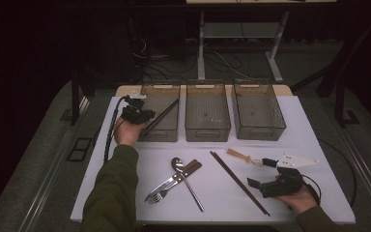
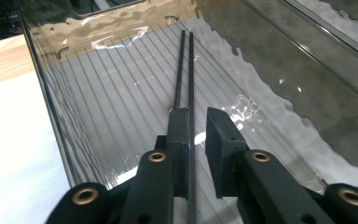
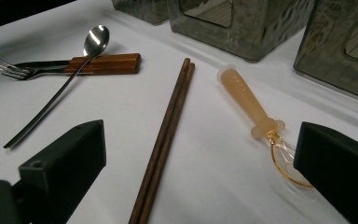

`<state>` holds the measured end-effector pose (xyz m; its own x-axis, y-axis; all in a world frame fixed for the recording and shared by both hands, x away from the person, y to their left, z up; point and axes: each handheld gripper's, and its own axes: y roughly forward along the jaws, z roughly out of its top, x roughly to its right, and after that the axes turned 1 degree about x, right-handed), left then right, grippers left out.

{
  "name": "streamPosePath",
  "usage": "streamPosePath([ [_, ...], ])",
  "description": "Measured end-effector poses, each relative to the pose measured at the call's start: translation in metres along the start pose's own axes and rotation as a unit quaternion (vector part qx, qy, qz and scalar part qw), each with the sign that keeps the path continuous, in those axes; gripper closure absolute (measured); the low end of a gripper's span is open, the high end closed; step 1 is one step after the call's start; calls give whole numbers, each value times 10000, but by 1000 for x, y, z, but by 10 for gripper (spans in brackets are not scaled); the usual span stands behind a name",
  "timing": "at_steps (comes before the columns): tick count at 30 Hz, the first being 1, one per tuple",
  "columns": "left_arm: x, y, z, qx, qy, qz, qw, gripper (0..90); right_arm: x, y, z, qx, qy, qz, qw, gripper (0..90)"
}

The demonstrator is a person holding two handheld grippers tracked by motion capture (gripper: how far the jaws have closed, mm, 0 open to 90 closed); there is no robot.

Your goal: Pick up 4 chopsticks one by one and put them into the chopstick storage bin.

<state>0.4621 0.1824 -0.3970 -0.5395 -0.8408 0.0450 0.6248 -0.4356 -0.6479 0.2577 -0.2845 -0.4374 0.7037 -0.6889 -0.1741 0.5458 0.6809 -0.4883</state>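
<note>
Left gripper (image 2: 196,135) fingers slightly parted around black chopsticks (image 2: 186,70), loosening over leftmost bin (image 1: 160,113); right gripper (image 3: 200,168) wide open, empty. Could tip out against rim.

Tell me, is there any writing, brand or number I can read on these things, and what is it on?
No text can be read for certain.
Amber-handled spoon: faint embossed marks near the handle end, too small and blurred to read.
Middle bin: a faint mark low on its front wall, unreadable.
Wooden chopsticks, metal spoon, fork and black chopsticks: no markings visible.
</note>
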Motion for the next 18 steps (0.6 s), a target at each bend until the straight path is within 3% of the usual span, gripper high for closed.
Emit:
streamPosePath([
  [10, 5, -15, 4, 239, 117, -358, 9990, 631, 0, 0, 0, -4, -6, -4, 10000, 22],
  [18, 23, -32, -5, 384, 188, -846, 9955, 512, 0, 1, 0, -49, 54, 5, 10000, 22],
])
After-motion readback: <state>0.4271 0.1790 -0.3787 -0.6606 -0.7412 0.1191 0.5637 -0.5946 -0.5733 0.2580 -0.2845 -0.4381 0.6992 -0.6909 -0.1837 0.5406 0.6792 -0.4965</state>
